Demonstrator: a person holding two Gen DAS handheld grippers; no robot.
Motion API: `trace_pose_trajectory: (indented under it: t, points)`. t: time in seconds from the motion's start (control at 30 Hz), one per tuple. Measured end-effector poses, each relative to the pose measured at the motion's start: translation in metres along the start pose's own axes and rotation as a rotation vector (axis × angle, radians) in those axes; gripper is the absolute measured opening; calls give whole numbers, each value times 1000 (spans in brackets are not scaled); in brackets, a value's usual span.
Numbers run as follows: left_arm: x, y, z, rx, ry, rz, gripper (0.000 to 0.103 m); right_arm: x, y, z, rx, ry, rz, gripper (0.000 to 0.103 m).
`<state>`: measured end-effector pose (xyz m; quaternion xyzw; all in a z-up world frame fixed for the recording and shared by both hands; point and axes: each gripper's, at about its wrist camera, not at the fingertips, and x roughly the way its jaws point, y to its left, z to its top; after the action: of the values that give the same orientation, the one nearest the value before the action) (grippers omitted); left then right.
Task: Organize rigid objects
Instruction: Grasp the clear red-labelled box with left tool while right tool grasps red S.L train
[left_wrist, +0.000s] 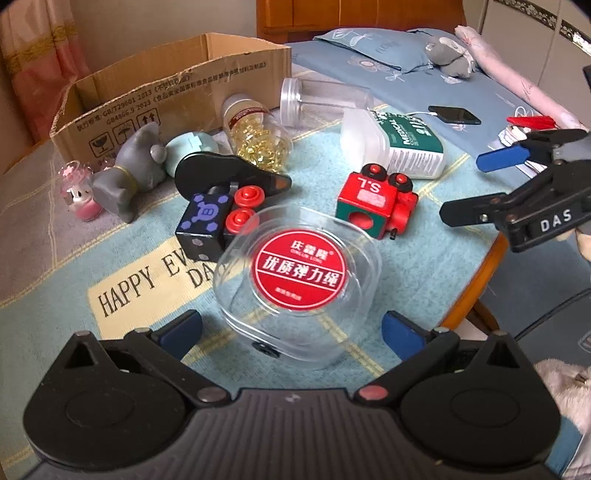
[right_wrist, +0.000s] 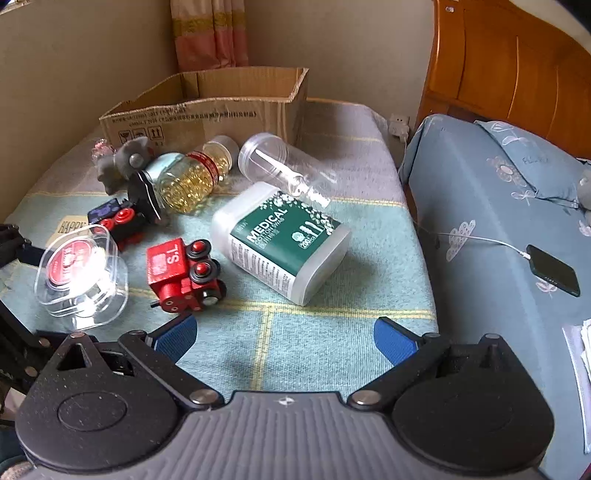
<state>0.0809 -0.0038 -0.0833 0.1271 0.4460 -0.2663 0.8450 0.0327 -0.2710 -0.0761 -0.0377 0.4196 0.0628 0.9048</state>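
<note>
The clear plastic box (left_wrist: 295, 284) with a round red label lies on the blue-green mat (left_wrist: 110, 258), directly ahead of the left gripper (left_wrist: 291, 328), whose blue-padded fingers are spread wide on either side of its near edge without touching it. Just beyond it sit a black toy block (left_wrist: 207, 225) and a red toy train (left_wrist: 373, 203), with the cardboard box (left_wrist: 177, 96) farther back. The right gripper (right_wrist: 284, 338) hovers spread apart over bare mat, near the red train and the white cotton-swab container (right_wrist: 284, 240).
</note>
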Motion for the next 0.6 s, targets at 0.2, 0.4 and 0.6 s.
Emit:
trace_pose_trajectory:
  t: [0.2,0.4,0.6]
  points:
    - [-5,3,-9,35,-52,-16,103,16,-6,-5,-12,48,20,103]
    - [-8,2,-6,133,-82,-20,100,18,-1,-9,-69,14,41,103]
    - [-7,3,-1,189,-105,-80,85,18,0,-8,-78,10,47,103]
